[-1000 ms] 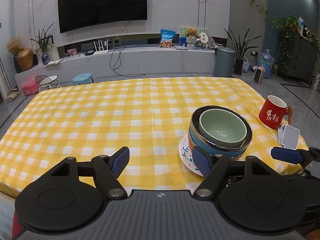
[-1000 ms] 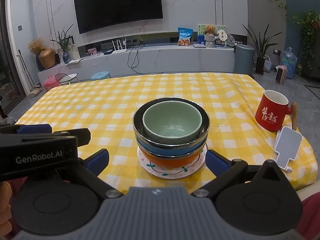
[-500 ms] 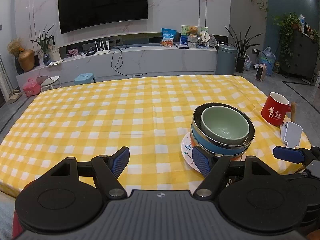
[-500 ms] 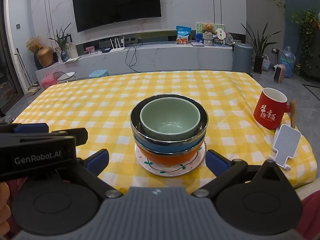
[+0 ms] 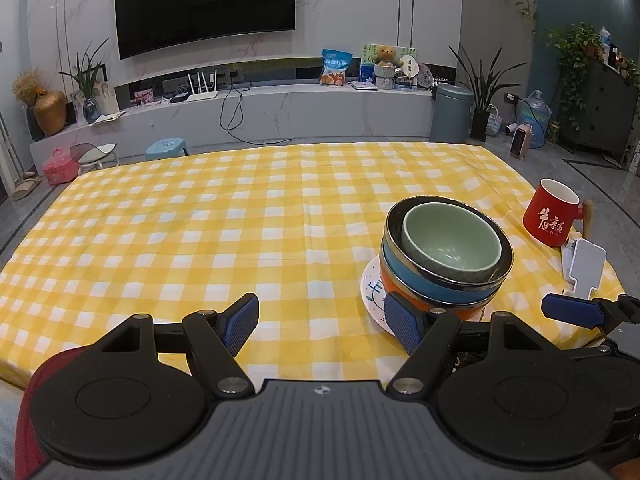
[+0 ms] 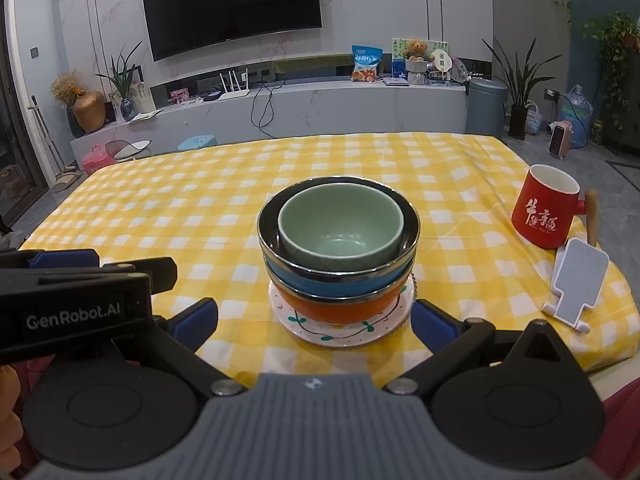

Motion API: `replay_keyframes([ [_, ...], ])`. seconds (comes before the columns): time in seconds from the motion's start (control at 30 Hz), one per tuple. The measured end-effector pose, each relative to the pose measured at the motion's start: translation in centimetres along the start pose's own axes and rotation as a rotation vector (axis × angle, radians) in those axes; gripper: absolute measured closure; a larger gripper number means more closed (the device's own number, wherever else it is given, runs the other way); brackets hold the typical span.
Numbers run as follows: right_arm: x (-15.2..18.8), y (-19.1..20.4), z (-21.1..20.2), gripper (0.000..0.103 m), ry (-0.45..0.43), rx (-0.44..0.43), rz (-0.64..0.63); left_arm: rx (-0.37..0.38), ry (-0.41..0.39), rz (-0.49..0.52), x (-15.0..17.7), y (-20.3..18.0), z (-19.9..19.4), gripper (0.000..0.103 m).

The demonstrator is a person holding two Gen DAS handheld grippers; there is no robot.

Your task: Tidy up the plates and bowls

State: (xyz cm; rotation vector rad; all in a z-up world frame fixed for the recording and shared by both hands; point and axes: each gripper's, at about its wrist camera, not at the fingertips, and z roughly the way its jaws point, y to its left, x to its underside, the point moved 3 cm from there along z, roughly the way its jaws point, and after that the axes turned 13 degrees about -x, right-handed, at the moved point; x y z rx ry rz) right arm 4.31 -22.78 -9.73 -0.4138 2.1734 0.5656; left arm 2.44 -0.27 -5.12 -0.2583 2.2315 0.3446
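While both sets of tongs are hovering with jaws spread wide and holding nothing, the green bowl (image 6: 340, 224) is sitting nested in a steel-rimmed blue bowl (image 6: 340, 282), which is stacked on an orange bowl (image 6: 336, 308) over a patterned plate (image 6: 340, 334) on the yellow-checked bench (image 6: 200, 208). The right tongs (image 6: 314, 320) are flanking the stack's near side, the left tongs (image 5: 320, 324) are sitting just left of it, and a red mug (image 6: 546, 212) is standing well to the right.

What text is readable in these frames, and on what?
"GenRobot.AI": white lettering on the side of the left gripper body, seen from the right wrist view.
White Chinese characters on the red mug: too stylised to read reliably.
Print on the blue snack bag on the TV shelf: too small to read.
Character on the round fan beside the teddy bear: too small to read.
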Motion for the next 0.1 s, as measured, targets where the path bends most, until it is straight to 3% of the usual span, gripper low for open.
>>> replay_keyframes([
  [0.1,0.06,-0.02,0.12,0.003,0.001,0.002,-0.003,0.0,-0.003,0.005,-0.05,-0.05,0.0,0.019],
])
